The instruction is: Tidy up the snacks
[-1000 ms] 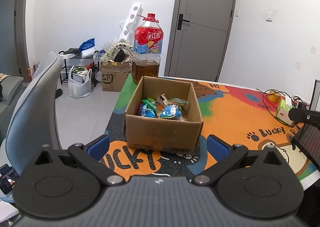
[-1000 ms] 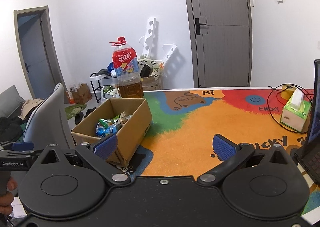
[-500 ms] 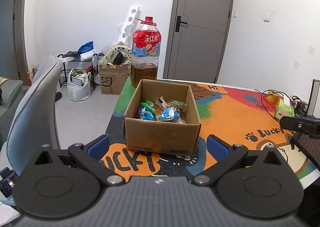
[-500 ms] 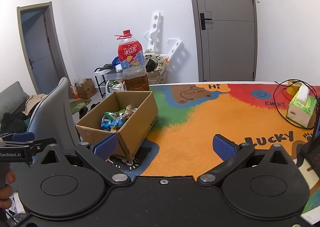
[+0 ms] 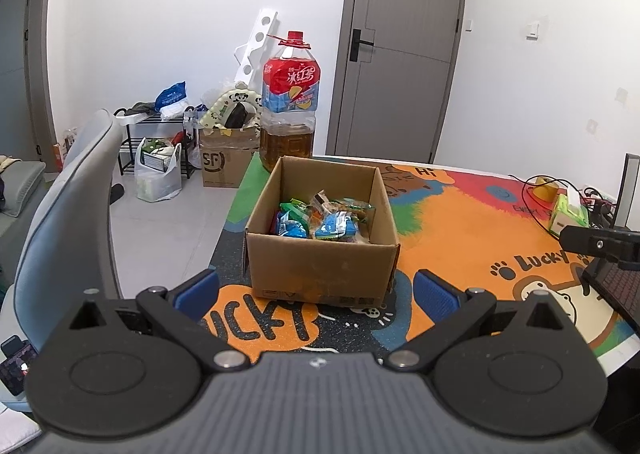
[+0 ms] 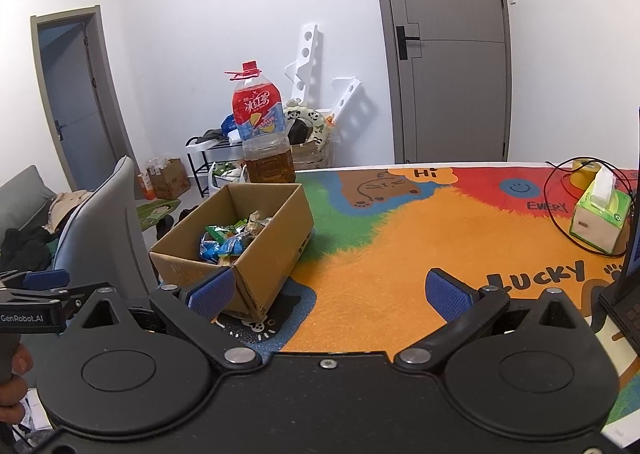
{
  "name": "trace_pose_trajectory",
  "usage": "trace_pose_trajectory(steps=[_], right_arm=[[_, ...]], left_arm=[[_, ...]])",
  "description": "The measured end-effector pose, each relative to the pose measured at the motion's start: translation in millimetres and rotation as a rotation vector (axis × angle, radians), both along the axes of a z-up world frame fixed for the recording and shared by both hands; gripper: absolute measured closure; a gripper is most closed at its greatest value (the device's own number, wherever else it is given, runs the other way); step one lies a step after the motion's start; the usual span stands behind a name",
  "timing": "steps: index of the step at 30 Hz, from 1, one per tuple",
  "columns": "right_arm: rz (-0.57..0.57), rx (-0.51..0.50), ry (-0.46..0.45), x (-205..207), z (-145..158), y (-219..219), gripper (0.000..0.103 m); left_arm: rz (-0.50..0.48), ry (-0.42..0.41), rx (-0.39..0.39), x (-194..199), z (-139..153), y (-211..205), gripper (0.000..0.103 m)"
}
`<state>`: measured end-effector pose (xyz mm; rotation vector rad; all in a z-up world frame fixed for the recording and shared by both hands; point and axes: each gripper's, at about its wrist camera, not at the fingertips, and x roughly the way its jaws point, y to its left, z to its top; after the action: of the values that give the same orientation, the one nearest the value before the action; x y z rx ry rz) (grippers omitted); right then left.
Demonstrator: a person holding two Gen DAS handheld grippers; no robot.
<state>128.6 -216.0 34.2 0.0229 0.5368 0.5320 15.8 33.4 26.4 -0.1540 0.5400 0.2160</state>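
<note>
Nearest the lens, left gripper (image 5: 316,290) spread wide and empty, blue pads flanking the lower corners of the cardboard box (image 5: 320,270) dead ahead. Right gripper (image 6: 328,294) likewise spread and holding nothing, aimed over bare orange mat on the worktop (image 6: 400,254), with the same box off to its left, one corner just behind the left blue pad (image 6: 211,292). Squarely in front of the left gripper and slightly below its line of sight, box standing upright, flaps open, near wall facing the fingers, longer side seemingly running away from them, though the fisheye makes that hard to judge. Inside, toward the middle and far half, a loose heap of snack packets (image 5: 324,220) in blue, green and clear wrappers, lying at mixed angles with no shared axis. Left gripper judged the nearer and better aligned: a reach forward and down over the near rim likely enough, where the right would need to swing leftward across the box wall. Just beyond the box's far wall, a large tea bottle (image 5: 290,102) with red cap, close enough to crowd any overshoot. Far to the right of both grippers, well apart from the box, a green tissue box (image 6: 600,218) ringed by a black cable (image 6: 560,210).
</note>
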Motion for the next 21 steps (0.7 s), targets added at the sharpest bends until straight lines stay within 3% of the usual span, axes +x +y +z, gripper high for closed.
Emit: trace_pose_trajectory(steps=[21], right_arm=[[0.000, -0.001, 0.009, 0.6, 0.3, 0.6, 0.000]], left_arm=[[-0.006, 0.010, 0.001, 1.4, -0.7, -1.9, 0.000]])
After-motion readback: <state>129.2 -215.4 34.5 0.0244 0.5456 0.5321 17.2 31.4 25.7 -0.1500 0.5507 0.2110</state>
